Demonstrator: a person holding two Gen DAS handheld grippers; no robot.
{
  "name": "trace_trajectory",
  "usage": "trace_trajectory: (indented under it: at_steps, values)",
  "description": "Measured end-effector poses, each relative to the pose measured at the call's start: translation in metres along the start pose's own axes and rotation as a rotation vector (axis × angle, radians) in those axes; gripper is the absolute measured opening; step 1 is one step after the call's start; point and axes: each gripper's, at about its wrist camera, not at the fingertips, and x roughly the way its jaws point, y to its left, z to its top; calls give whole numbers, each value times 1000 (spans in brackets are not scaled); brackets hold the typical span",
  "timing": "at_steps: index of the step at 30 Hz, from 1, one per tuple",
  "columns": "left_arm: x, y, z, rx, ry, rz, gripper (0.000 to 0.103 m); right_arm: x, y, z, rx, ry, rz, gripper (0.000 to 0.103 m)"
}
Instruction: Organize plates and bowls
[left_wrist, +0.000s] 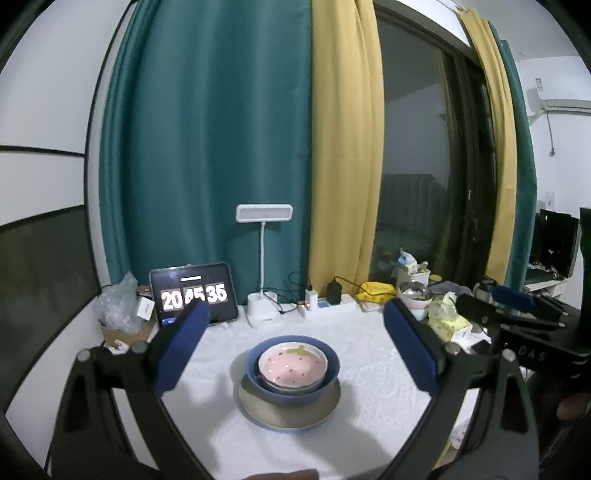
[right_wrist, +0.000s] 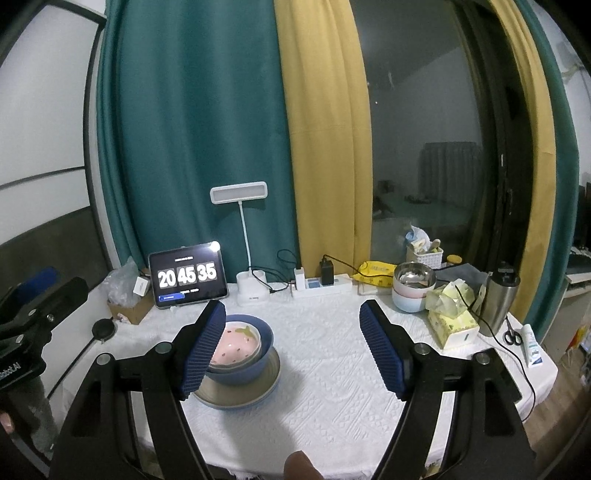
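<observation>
The tablet (right_wrist: 187, 275) propped at the back of the counter (right_wrist: 325, 354) reads "20 45 35" in large white flip-clock digits; smaller lines above and below them are too fine to read. On the dark body of the left tool, seen at the left edge of the right wrist view, part of a white word shows as "obot.AI" (right_wrist: 9, 371). In the left wrist view the right tool's body carries faint letters that look like "DAS" (left_wrist: 532, 356).

The stack sits near the middle of the white cloth-covered counter — a pink strawberry-patterned bowl (left_wrist: 291, 365) nested in a blue bowl (left_wrist: 295, 391), which rests on a tan plate with a blue rim (left_wrist: 288, 415).

The left tool (left_wrist: 295, 350) hangs with its blue pads wide apart and nothing between them. The right tool (right_wrist: 293, 350) is likewise spread and empty — its left pad overlaps the stack in view, though contact cannot be told.
</observation>
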Motion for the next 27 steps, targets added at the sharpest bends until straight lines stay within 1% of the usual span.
trace_trajectory:
  at_steps: [4, 27]
  values:
    - [1, 0, -1, 3, 3, 15, 97, 1, 1, 0, 1, 0, -1, 78]
    - [-1, -5, -5, 12, 8, 8, 97, 3, 2, -3, 7, 10, 1, 78]
